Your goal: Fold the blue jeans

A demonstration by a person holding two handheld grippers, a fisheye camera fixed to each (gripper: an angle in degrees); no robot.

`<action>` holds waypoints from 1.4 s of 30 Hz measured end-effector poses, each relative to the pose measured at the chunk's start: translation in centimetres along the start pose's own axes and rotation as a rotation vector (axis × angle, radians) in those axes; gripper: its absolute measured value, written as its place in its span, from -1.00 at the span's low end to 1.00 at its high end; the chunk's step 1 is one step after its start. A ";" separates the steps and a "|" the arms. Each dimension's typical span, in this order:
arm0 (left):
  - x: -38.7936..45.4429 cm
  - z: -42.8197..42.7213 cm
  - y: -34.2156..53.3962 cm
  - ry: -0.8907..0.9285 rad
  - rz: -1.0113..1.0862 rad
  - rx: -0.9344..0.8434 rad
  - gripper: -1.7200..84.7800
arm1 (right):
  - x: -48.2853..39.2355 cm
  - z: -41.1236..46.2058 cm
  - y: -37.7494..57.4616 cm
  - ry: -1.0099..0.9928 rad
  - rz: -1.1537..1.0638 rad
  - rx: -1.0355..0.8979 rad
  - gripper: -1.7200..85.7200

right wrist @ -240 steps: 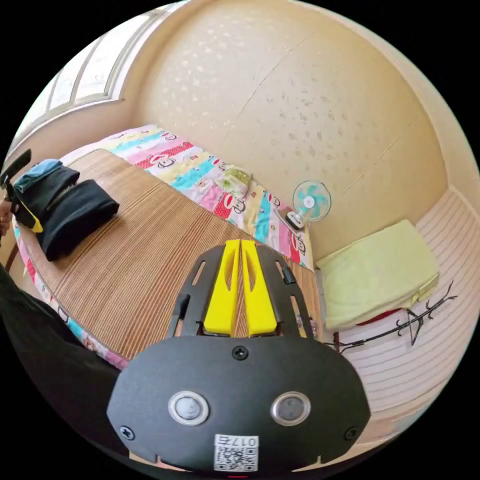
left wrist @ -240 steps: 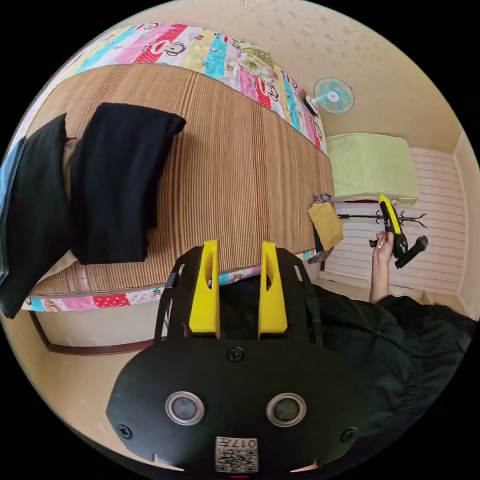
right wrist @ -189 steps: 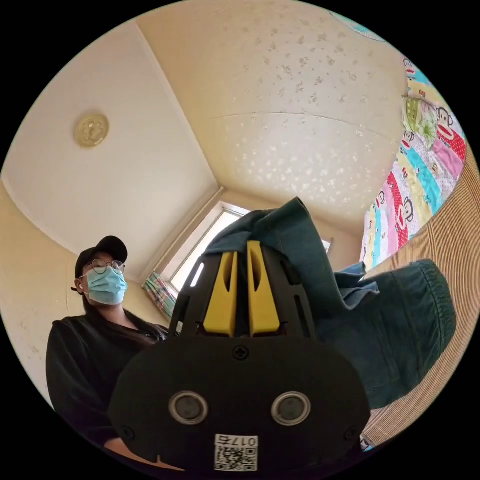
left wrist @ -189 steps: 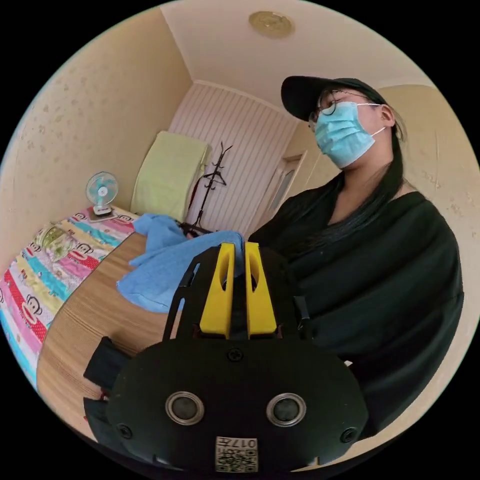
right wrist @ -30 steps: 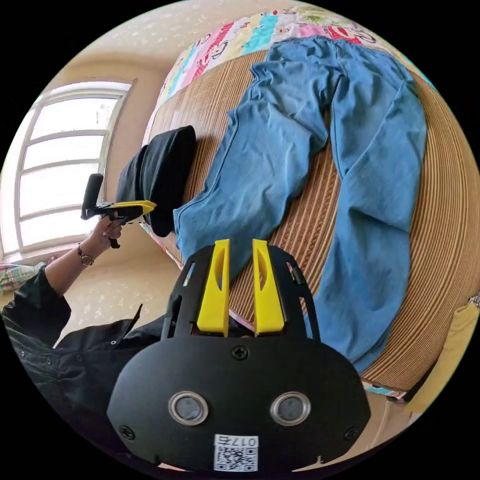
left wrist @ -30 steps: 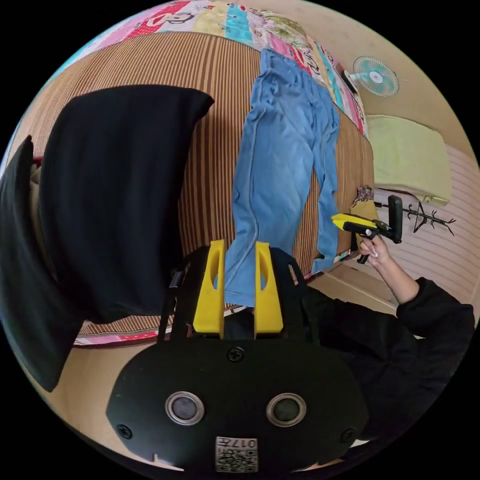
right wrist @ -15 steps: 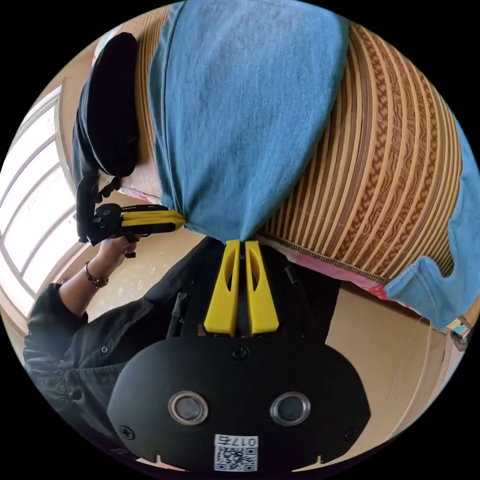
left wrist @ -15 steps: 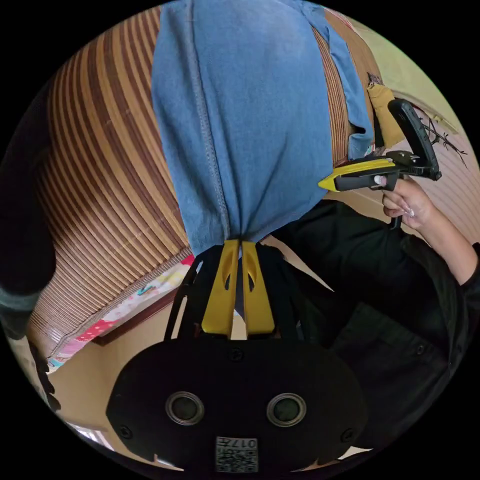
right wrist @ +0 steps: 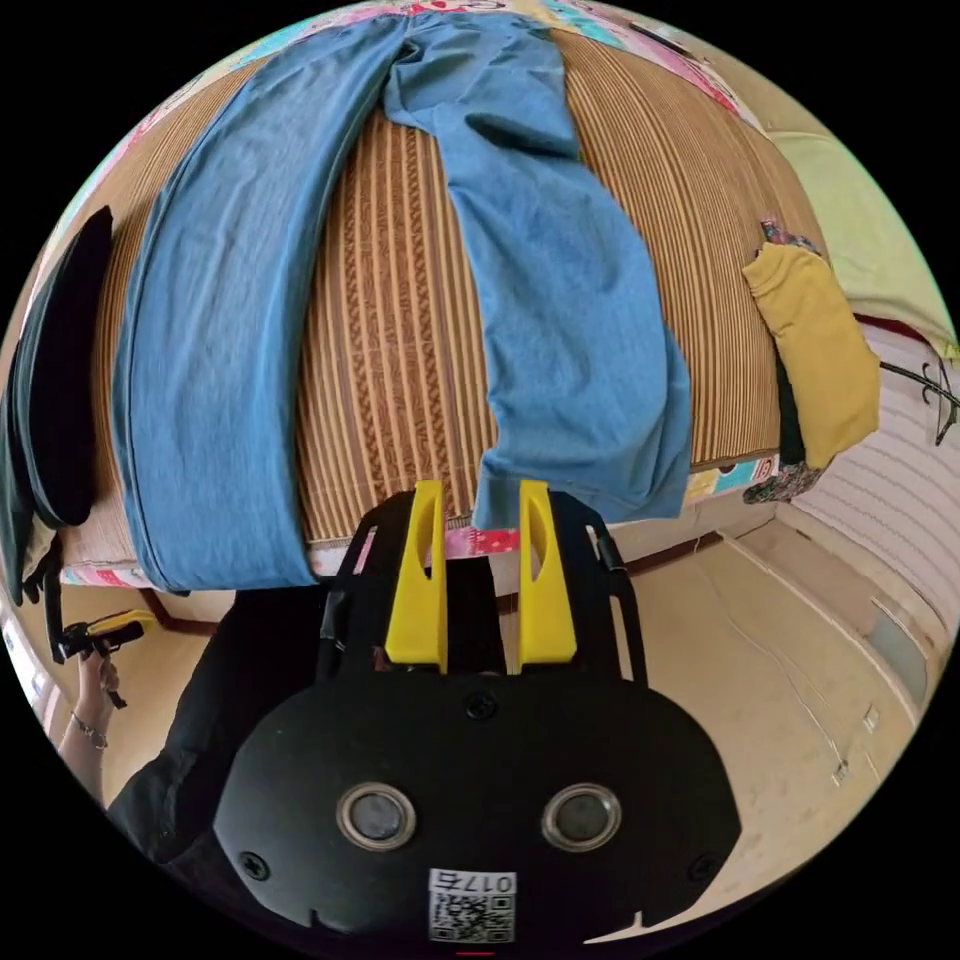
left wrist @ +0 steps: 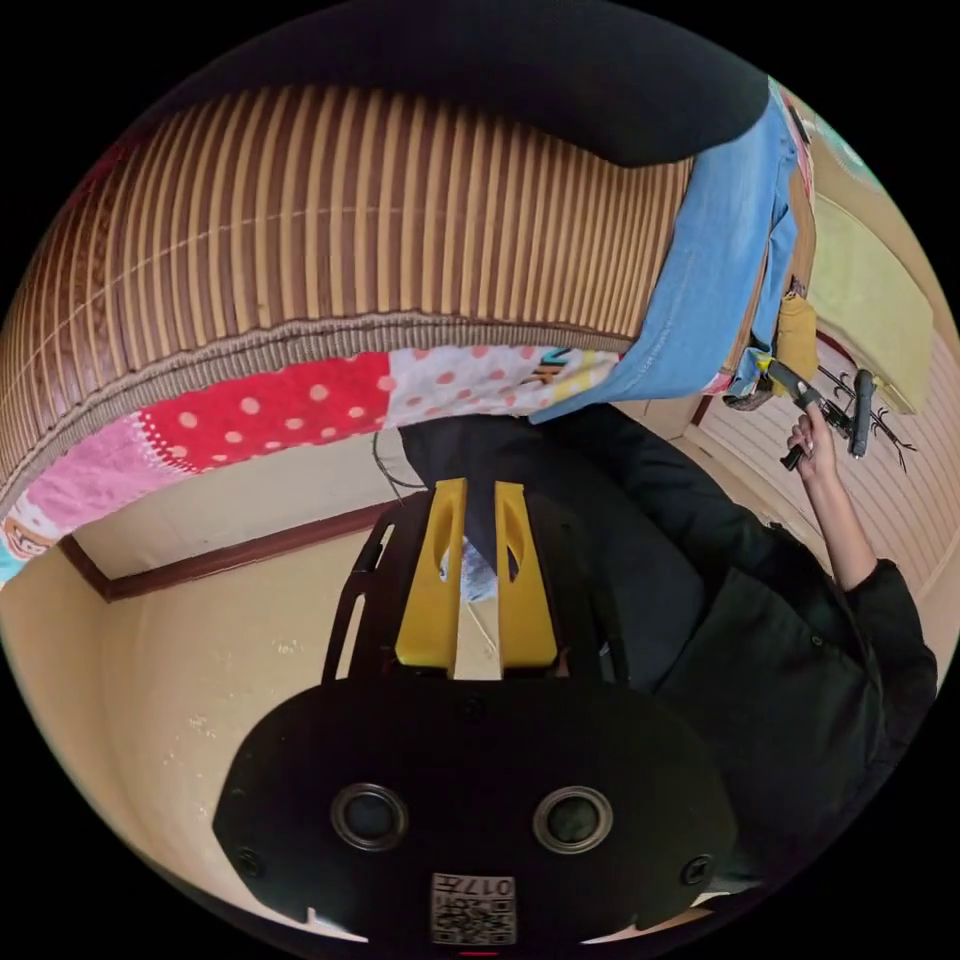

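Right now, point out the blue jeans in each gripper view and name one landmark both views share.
Left gripper view: the blue jeans hang as a strip over the mat's edge at upper right, beside the black folded clothes.
Right gripper view: the blue jeans lie spread across the upper half, both legs running toward the camera.
Shared landmark: the striped woven mat under them.
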State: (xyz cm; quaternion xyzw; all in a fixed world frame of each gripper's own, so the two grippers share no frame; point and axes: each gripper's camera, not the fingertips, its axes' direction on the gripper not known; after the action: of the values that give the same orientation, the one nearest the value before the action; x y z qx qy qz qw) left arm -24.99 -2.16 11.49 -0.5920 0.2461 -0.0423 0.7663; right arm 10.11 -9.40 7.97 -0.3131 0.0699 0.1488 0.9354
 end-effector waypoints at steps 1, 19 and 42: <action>-0.2 -0.4 0.2 0.008 -0.011 0.037 -0.83 | 1.5 1.8 -0.4 -0.031 0.000 -0.059 -0.69; 27.2 8.9 -5.6 0.398 0.312 0.197 -0.61 | 26.0 1.6 16.5 -0.994 -0.420 0.001 -0.89; 29.4 11.9 0.4 0.370 0.454 0.232 -0.98 | 28.7 -6.9 -18.7 -0.702 -0.218 0.224 -0.58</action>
State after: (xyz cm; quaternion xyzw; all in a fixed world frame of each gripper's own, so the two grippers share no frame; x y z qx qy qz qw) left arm 5.70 -1.97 3.58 -0.4126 0.5007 -0.0050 0.7609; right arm 43.06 -21.05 6.62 -0.1447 -0.2727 0.1380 0.9411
